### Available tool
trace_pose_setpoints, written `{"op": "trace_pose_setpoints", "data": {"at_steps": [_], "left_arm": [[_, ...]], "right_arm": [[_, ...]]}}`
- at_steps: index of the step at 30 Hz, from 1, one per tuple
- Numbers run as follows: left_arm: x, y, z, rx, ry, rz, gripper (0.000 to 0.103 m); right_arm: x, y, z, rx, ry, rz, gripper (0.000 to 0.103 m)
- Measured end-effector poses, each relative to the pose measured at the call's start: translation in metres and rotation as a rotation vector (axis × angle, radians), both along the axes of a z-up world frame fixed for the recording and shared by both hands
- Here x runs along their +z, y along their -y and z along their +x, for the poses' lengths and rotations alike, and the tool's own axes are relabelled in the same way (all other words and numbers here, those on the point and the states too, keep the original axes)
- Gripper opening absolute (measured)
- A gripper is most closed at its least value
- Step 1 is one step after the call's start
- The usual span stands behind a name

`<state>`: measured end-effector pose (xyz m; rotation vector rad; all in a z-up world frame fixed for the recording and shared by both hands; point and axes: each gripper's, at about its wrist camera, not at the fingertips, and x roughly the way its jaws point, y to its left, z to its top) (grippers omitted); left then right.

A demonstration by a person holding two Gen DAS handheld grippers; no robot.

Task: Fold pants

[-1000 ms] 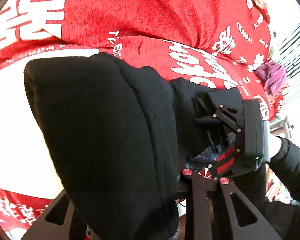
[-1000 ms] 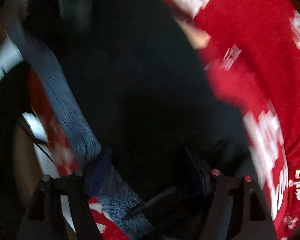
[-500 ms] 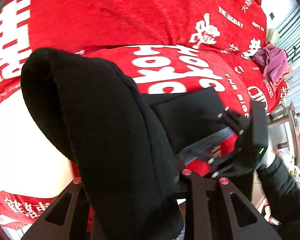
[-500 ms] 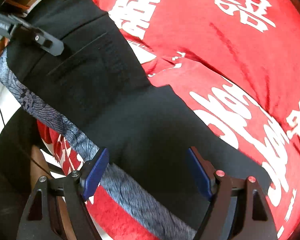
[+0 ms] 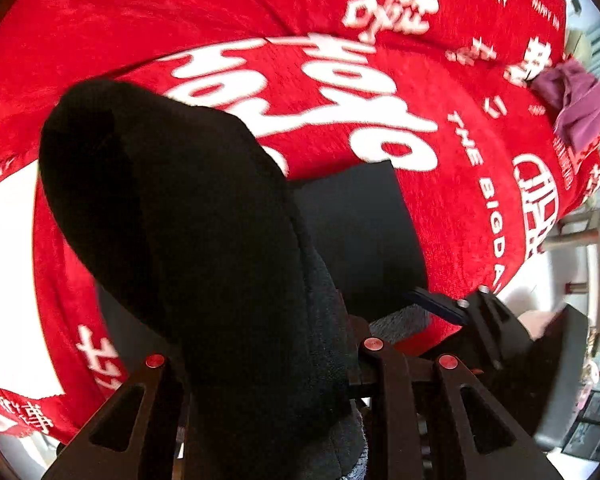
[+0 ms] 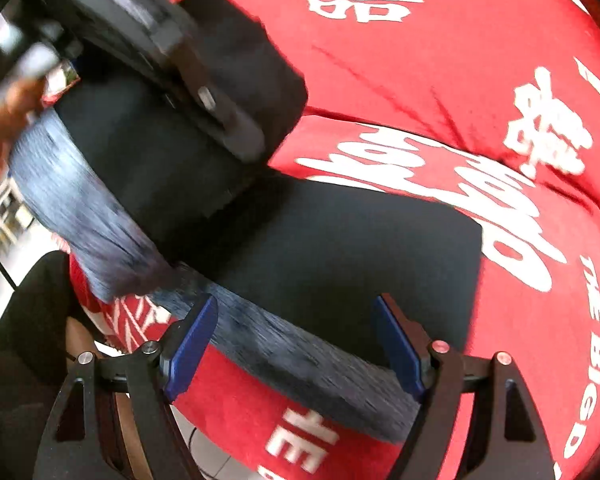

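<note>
Left gripper is clamped on a thick fold of the black pants, which bulge up and ahead of its fingers above the red blanket. Right gripper stands wide apart, holding nothing; the flat pants panel and its grey lining edge lie between and beyond its blue pads

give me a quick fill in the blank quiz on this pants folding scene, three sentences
1. The pants are ____ in colour.
2. The blanket under them is red with ____ lettering.
3. The left gripper is shut on the pants, while the right gripper has its fingers ____.

Missing words: black; white; open
</note>
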<state>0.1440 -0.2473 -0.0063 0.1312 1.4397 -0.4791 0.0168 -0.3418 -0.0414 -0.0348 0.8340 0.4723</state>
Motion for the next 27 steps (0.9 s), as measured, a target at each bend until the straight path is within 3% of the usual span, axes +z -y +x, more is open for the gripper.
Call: {"op": "trace_pose_setpoints", "data": {"at_steps": [6,8,10,12,16,20,23,27], "left_arm": [[-0.042,0.049,0.006,-0.041,-0.023,0.124,0.027],[-0.049,0.054,0.009,-0.028,-0.039,0.104,0.036],[-0.041,0.062,0.005,-0.051,-0.035,0.038,0.064],[-0.028,0.068,0.0,-0.085,-0.021,0.018,0.078],[0.013,0.075,-0.011,-0.155,0.047,-0.057,0.078],[0.044,0.039,-0.022,-0.146,0.116,-0.126,0.078],[0.04,-0.002,-0.024,-0.087,0.153,-0.123,0.078],[0.0,-0.051,-0.027,0.021,0.138,-0.065,0.078]], "right_arm": [[-0.014,0.043,-0.014,-0.109,-0.032,0.052,0.083],[-0.017,0.047,-0.017,-0.13,-0.04,0.06,0.083],[-0.018,0.054,-0.02,-0.151,-0.045,0.071,0.083],[-0.018,0.06,-0.023,-0.166,-0.05,0.089,0.083],[-0.017,0.068,-0.028,-0.182,-0.04,0.151,0.085],[-0.014,0.066,-0.029,-0.16,-0.019,0.171,0.085],[-0.012,0.066,-0.033,-0.122,-0.01,0.191,0.086],[-0.002,0.073,-0.046,-0.087,0.006,0.208,0.087]]}}
